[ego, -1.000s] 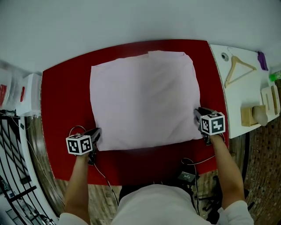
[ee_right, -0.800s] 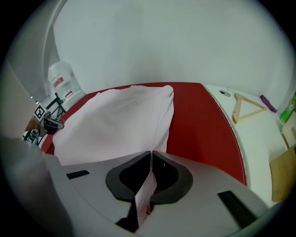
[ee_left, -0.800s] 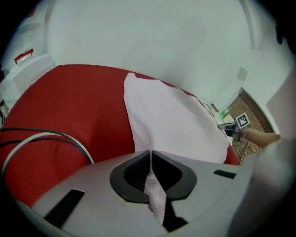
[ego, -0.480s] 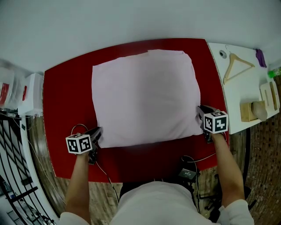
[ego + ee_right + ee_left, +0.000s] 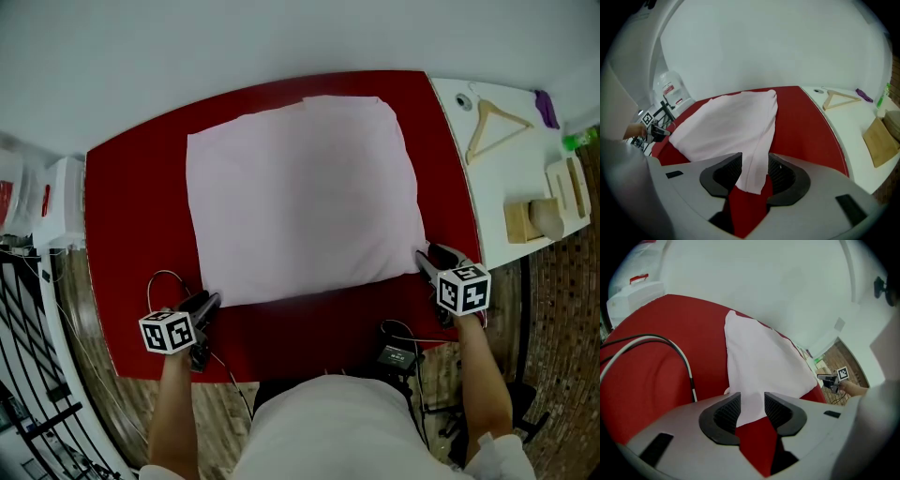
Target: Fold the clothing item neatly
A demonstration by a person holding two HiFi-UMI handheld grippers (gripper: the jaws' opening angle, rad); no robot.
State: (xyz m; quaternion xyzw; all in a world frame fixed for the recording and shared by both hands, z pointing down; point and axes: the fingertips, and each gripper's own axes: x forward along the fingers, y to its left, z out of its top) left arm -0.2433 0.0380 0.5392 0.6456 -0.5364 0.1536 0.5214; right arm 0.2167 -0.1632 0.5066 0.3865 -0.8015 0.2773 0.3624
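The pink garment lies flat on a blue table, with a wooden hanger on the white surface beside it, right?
Not quite: the table is red, not blue, as the head view shows. The pink garment, wooden hanger and white surface are as you said.

Red table (image 5: 131,187), pale pink garment (image 5: 300,197) spread flat on it

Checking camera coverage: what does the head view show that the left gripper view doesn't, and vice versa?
Head view only: the wooden hanger on the white side table. Left gripper view only: the left gripper's jaws, which have just been opening, standing apart with a corner of the pale pink garment between them. Both: that garment spread on the red table.
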